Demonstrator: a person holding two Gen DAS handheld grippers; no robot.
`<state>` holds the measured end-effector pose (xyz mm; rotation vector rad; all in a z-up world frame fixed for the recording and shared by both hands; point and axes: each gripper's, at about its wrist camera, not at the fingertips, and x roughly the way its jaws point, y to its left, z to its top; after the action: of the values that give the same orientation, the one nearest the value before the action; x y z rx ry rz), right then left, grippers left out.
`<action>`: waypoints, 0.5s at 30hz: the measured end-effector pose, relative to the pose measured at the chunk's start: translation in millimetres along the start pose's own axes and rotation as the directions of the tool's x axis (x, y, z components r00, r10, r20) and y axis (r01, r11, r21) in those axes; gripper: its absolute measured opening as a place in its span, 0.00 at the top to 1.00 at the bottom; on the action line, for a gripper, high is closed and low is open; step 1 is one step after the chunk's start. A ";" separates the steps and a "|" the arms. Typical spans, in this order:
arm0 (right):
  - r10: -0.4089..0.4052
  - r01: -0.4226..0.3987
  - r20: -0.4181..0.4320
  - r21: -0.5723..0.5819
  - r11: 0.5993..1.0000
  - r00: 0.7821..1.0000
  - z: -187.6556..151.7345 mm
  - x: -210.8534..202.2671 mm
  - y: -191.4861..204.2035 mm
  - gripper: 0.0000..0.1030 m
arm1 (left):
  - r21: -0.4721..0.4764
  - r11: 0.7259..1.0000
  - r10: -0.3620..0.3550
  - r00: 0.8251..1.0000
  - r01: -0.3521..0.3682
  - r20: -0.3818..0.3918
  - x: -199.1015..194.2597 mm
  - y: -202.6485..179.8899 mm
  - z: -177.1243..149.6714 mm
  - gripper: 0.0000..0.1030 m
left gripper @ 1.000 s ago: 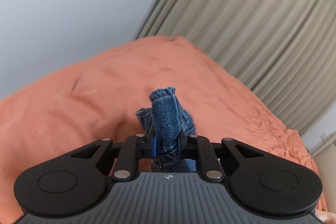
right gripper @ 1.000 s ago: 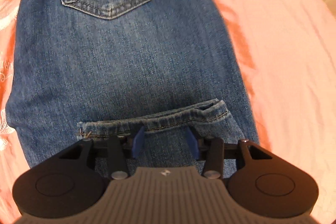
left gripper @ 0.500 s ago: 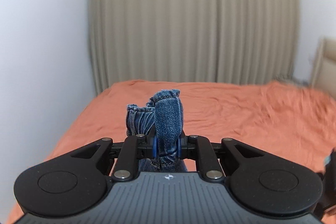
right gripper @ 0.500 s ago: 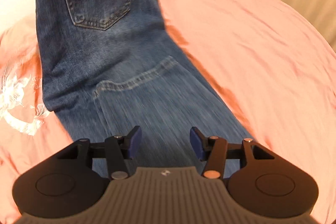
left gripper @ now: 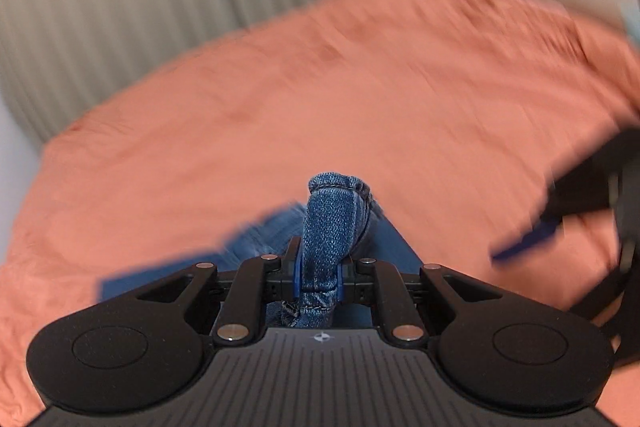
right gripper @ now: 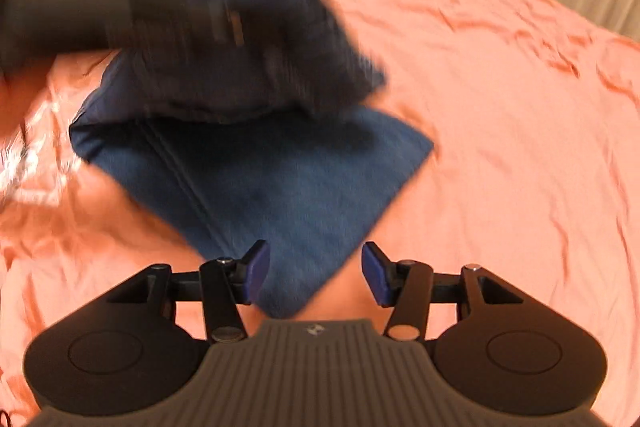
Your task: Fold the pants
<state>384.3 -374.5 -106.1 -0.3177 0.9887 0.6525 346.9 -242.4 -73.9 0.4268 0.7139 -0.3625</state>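
Since a second ago my left gripper (left gripper: 318, 277) has swung the pinched denim across the bed, and the view behind it went from wall and curtain to the orange bedspread (left gripper: 304, 99) with the headboard at the top right. My right gripper (right gripper: 316, 273) let go of the hem it sat on and backed off. Its jaws opened a little wider early in that second, and nothing is between them now.

Left fingers are clenched on a bunched fold of the jeans (right gripper: 256, 163), which look like a hem or waistband edge with a stitched seam. I'm holding it high so the top layer carries over the lower one without dragging. In the right wrist view that carried layer is a dark blur hanging over the flat layer, open at the right and creased at the left.

Right fingers are released and hover just above the near corner of the flat layer, probably staying clear so the fold can land.

The jeans sit mid-bed toward the left side, well away from the curtain-side edge. The flat layer looks like a diamond from the right wrist, with one corner pointing at my right gripper. Its long axis seems to run from near right to far left, along the visible seam line, but motion blur makes that uncertain.
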 end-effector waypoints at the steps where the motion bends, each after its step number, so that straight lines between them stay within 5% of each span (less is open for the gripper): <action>1: 0.002 -0.002 -0.010 0.002 1.000 1.000 -5.3 0.3 -0.6 0.54 | 0.034 0.999 -0.020 0.999 0.021 -0.032 7.0 -11.5 -8.3 0.83; 5: 0.007 -0.007 -0.045 0.003 1.000 0.999 -19.0 1.0 -0.2 0.53 | 0.026 0.985 -0.164 0.978 0.169 -0.129 15.0 -14.3 -26.6 0.68; 7: 0.011 -0.011 -0.060 -0.005 1.000 0.998 -21.6 5.5 4.3 0.53 | -0.037 0.957 -0.289 0.945 0.287 -0.153 13.6 -0.3 -30.2 0.39; 8: 0.013 -0.014 -0.066 -0.014 1.000 0.998 -20.3 7.4 6.3 0.53 | -0.078 0.936 -0.351 0.924 0.343 -0.151 14.2 6.6 -30.3 0.35; 13: 0.012 -0.013 -0.057 -0.025 1.000 0.998 -12.9 5.4 7.9 0.53 | -0.208 0.828 -0.544 0.836 0.520 -0.076 -5.9 49.6 -27.9 0.29; 15: 0.034 -0.034 -0.032 0.004 0.999 0.999 -7.4 3.8 8.6 0.53 | -0.197 0.840 -0.524 0.850 0.506 -0.050 -16.0 67.2 -26.2 0.29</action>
<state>375.3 -370.4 -112.8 -0.3099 1.0281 0.6783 352.0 -169.3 -63.8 0.0726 0.9536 -0.7854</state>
